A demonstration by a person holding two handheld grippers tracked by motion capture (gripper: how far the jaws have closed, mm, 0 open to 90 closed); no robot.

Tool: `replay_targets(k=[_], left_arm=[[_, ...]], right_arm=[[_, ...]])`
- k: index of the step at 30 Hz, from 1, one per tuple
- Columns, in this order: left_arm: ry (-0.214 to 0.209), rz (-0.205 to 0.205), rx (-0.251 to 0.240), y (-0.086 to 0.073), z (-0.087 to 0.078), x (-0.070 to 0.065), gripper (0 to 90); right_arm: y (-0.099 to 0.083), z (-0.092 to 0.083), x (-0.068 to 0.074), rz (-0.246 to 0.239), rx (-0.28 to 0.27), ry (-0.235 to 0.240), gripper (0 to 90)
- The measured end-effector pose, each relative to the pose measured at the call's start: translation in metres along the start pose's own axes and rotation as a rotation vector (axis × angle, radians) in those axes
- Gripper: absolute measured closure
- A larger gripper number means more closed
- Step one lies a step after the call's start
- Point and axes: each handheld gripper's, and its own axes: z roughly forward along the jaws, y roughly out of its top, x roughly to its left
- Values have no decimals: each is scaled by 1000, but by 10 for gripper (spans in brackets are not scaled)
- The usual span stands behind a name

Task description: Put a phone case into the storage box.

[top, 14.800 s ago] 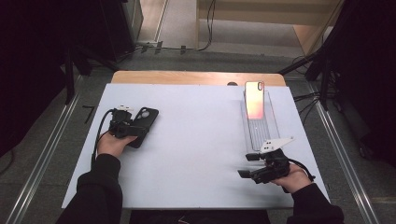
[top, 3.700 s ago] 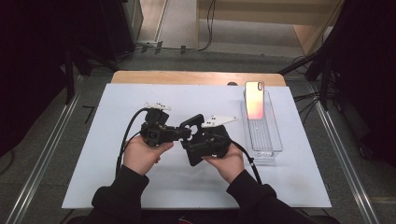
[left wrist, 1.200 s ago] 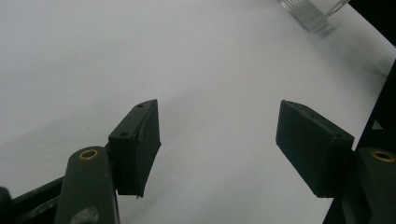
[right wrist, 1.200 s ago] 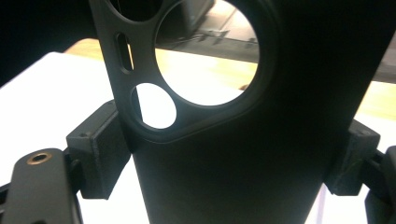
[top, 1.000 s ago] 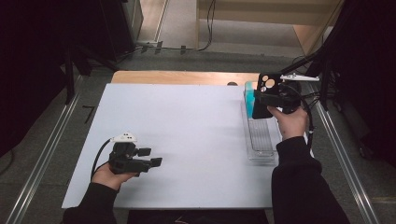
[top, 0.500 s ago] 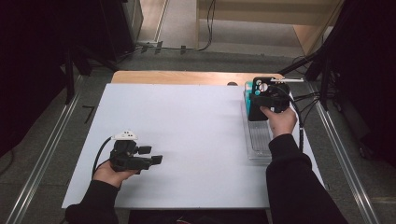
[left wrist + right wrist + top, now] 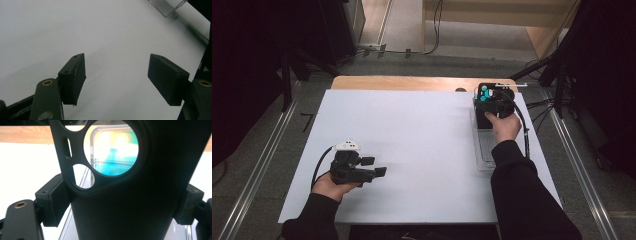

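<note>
Gripping a black phone case (image 7: pixel 125 202) across its width, the right fingers (image 7: pixel 53 200) press on both side edges; the camera cutout sits above the pads, and through it a phone (image 7: pixel 112 152) with a teal-and-yellow face shows beyond. From the high view, the right gripper (image 7: pixel 490 102) hangs over the far end of a clear tray (image 7: pixel 484 150) that lies along the table's right edge, long axis running near to far. The phone rests in the tray's far end, directly under the case, teal just visible at the gripper's top (image 7: pixel 482 92). Case long axis appears roughly in line with the tray's, camera end toward the far edge.

Judgement: the coming move turns on the case being straight above the phone and parallel to it, so a short descent would seat it.

Left gripper (image 7: pixel 359 170) sits near the table's near-left corner, well apart from the tray, fingers (image 7: pixel 73 77) spread with nothing between. Right hand is the nearer one by far.
</note>
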Motion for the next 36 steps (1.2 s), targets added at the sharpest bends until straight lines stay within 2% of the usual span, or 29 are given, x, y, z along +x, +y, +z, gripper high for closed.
replay_targets(k=[6,9,10,12,16,21,29,33,36], left_arm=[[2,0,1,-1,-2,1,309],[-2,0,1,-2,-1,1,309],[-5,-1,0,-2,-1,2,309],[-1,0,0,-3,-2,2,309],[1,-3,-8,-3,-4,2,309],[1,-7,-10,-3,-5,1,309],[4,-11,-9,-3,-4,3,309],[3,-17,-13,-3,-6,5,309],[2,-21,-16,-4,-8,6,309]], right_arm=[[5,4,0,-29,18,4,129],[7,3,0,-17,17,6,61],[8,3,-1,-20,13,5,6],[10,1,-2,-14,27,-1,0],[11,-10,-2,1,26,26,0],[13,-28,9,-48,34,51,0],[13,-46,29,-98,51,139,0],[11,-45,39,-127,70,221,0],[8,-44,47,-150,80,245,0]])
